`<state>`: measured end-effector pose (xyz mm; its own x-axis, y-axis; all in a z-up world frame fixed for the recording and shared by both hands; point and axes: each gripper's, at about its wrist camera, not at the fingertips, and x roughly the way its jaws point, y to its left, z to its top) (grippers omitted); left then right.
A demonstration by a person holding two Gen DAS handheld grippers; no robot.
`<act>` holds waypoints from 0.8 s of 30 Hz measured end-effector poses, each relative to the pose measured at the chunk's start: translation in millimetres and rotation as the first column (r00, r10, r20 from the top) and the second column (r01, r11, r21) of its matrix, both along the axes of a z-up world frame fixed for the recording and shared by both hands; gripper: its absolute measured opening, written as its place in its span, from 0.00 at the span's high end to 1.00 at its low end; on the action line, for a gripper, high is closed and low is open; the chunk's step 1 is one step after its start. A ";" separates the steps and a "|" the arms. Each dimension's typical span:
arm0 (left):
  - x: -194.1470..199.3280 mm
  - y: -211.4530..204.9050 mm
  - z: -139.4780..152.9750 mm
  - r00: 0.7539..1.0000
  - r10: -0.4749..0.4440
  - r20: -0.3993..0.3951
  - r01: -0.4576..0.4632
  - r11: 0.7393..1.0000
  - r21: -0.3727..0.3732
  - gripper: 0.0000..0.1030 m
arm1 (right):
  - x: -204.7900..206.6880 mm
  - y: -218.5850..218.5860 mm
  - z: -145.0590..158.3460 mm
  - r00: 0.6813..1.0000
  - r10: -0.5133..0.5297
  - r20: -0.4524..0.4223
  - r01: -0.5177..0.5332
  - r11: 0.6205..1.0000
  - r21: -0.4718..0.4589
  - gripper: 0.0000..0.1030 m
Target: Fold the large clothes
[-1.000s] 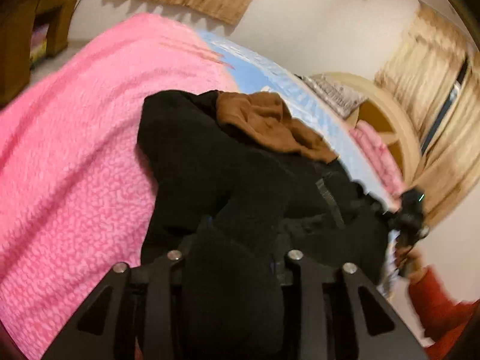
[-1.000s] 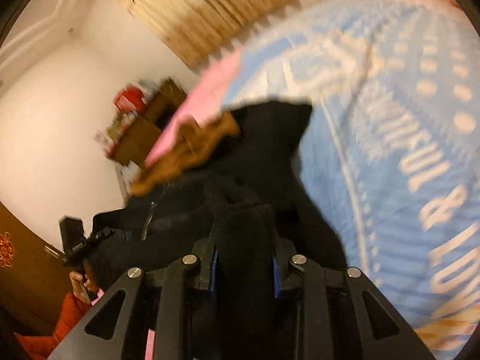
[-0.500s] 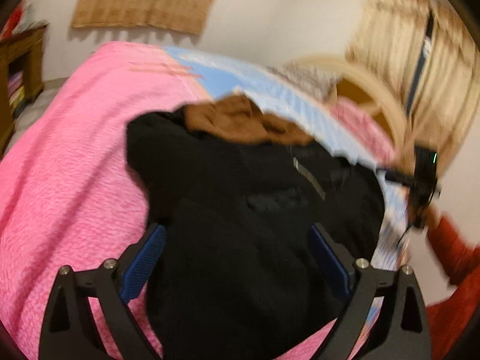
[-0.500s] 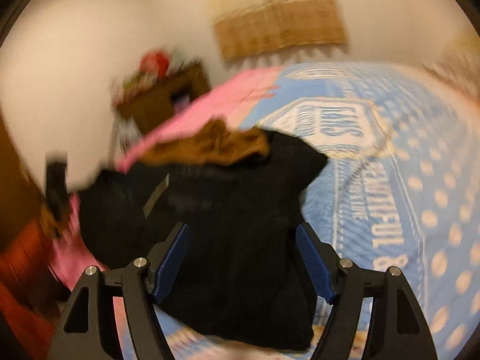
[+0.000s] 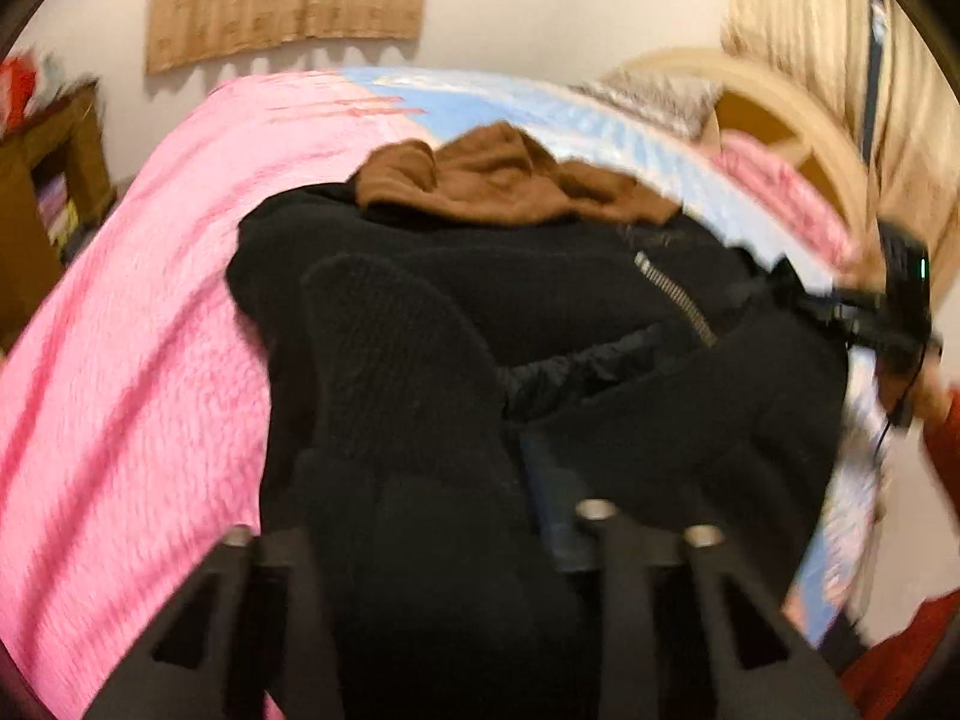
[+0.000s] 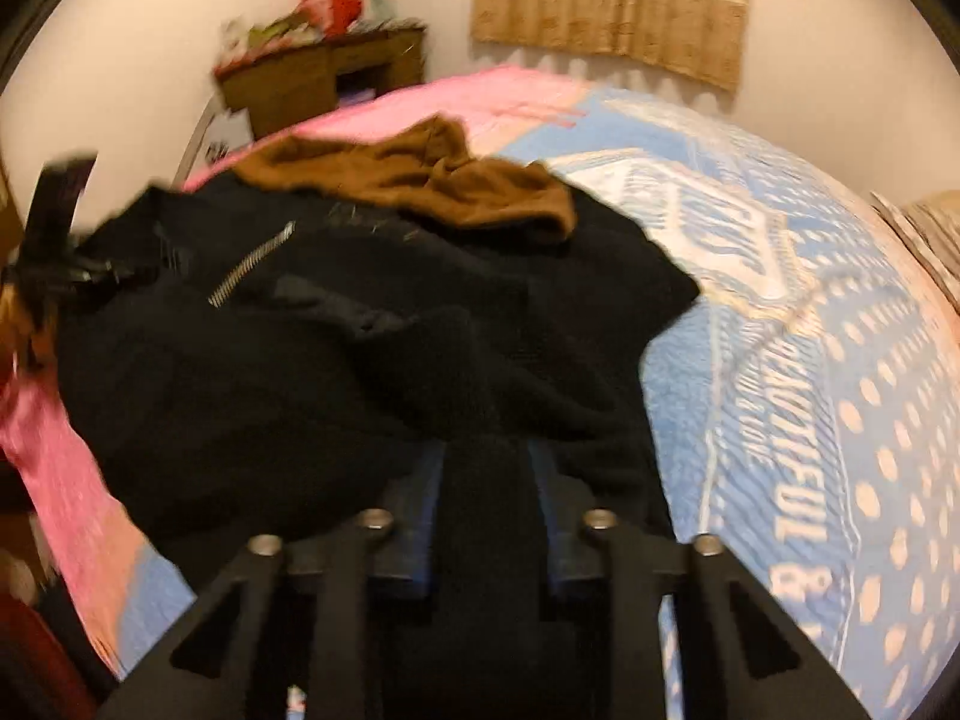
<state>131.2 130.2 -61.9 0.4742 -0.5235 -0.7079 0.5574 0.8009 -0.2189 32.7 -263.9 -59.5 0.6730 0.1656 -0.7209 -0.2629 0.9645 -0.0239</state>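
Clamping a thick fold of the black fleece zip-up jacket (image 5: 540,312), the left gripper (image 5: 420,516) sits at the near edge of its view, its fingers drawn in tight on the dark cloth so that only one blue pad shows on the right. The right gripper (image 6: 486,480) is likewise closed on a near bunch of that jacket (image 6: 300,372), both blue pads pressed against the fabric between them. Beyond the grippers the jacket lies rumpled across the bed, its silver zipper (image 6: 252,270) running slantwise over the upper part. A brown crumpled garment (image 5: 510,180) rests on the jacket's far edge, touching it. Under the jacket's left part is a pink textured blanket (image 5: 132,330); under its right part is a light blue quilt with white dots and lettering (image 6: 840,390). Farther off, a wooden cabinet (image 6: 312,84) stands by the white wall, a tan woven hanging (image 6: 612,6) hangs above the bed's far side, and a cream curved headboard (image 5: 798,120) rises at the right.
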 end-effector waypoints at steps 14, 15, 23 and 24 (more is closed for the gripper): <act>18.7 5.7 100.0 0.986 0.079 0.148 -0.046 0.975 -0.218 0.83 | -19.6 -5.4 93.8 0.946 -0.144 0.290 0.119 0.988 0.099 0.79; 33.9 7.4 101.9 0.986 0.100 0.130 -0.067 0.969 -0.239 0.83 | -11.6 -6.7 99.0 0.941 -0.152 0.303 0.126 0.987 0.103 0.79; 166.0 -12.3 51.9 0.947 0.315 -0.057 -0.320 0.923 -0.213 0.69 | 126.4 -11.8 76.0 0.919 -0.289 0.268 0.271 0.957 0.104 0.79; 184.6 -14.7 30.0 0.921 0.372 -0.112 -0.386 0.908 -0.163 0.62 | 145.8 -13.1 55.1 0.921 -0.317 0.228 0.300 0.948 0.107 0.79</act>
